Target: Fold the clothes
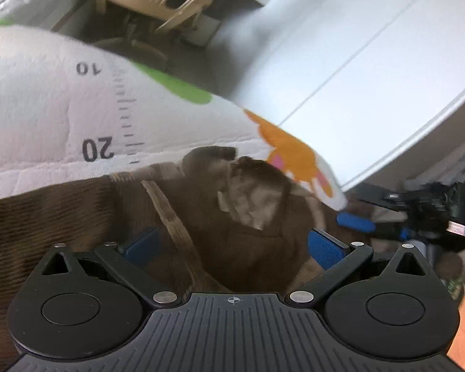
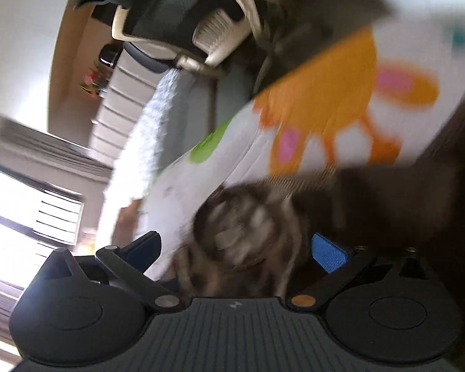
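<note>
Brown ribbed garment (image 1: 62, 217) lies bunched on the quilted mat (image 1: 40, 117).

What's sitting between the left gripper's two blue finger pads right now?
Bunched brown garment fills the gap between the left gripper pads, its fuzzy lining showing; the left wrist view shows this. The jaws stand wide apart.

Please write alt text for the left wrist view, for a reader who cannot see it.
The left tool is open over a bunched brown garment that lies on a white quilted mat printed with a ruler scale. The right tool appears at the right edge.
</note>
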The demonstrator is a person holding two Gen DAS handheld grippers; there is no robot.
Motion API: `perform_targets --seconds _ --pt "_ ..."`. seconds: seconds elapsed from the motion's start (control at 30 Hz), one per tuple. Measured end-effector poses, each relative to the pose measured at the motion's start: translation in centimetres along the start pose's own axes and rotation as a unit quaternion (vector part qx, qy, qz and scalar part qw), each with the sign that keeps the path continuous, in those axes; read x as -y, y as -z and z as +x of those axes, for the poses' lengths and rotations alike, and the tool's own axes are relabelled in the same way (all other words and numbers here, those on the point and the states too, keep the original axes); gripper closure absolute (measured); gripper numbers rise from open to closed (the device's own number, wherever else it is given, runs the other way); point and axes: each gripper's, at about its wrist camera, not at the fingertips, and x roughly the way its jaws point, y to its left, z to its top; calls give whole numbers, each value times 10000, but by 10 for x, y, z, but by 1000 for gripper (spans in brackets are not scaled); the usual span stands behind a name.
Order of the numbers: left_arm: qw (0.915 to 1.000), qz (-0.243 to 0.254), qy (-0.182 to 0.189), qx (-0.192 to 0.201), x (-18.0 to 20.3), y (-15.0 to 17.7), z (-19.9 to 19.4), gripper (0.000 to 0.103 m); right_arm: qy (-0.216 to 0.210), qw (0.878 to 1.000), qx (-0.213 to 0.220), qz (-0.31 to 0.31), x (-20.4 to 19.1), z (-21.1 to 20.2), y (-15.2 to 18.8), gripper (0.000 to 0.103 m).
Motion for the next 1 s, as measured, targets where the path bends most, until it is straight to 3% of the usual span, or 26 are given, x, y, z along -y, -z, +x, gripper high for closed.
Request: perform_targets --seconds 0.13,0.17,0.23,0.3,0.53,0.83,0.9,0.93,1.0 --pt "9995 -296 145 -3 -13 1 11 0 -130 9993 -342 -40 -10 38 -5 0" --pt "9992 -342 196 6 -15 1 14 0 -285 9989 -374 -34 -15 45 -9 0" --pt "9989 -397 260 -9 -18 -1 17 0 -1117 9936 -177 55 -29 45 -22 0" --pt "9991 -332 251 -15 -17 -1 16 0 -1350 9908 38 -92 -41 41 -30 0" --pt "9979 -506 393 52 -26 -3 19 0 -576 9980 243 62 -16 35 -28 0" --pt "9908 -653 904 764 -11 -41 7 0 -923 9917 701 -557 -50 43 -57 0" --pt "9889 -584 697 1173 -8 -66 -10 0 -930 9900 805 -695 -57 45 -63 0" --pt "9880 -534 572 1332 -8 -76 -18 0 -714 9907 867 -767 -59 46 -64 0" --pt "9909 -396 215 1270 -11 -81 -20 0 -281 9905 991 -911 -63 49 -65 0"
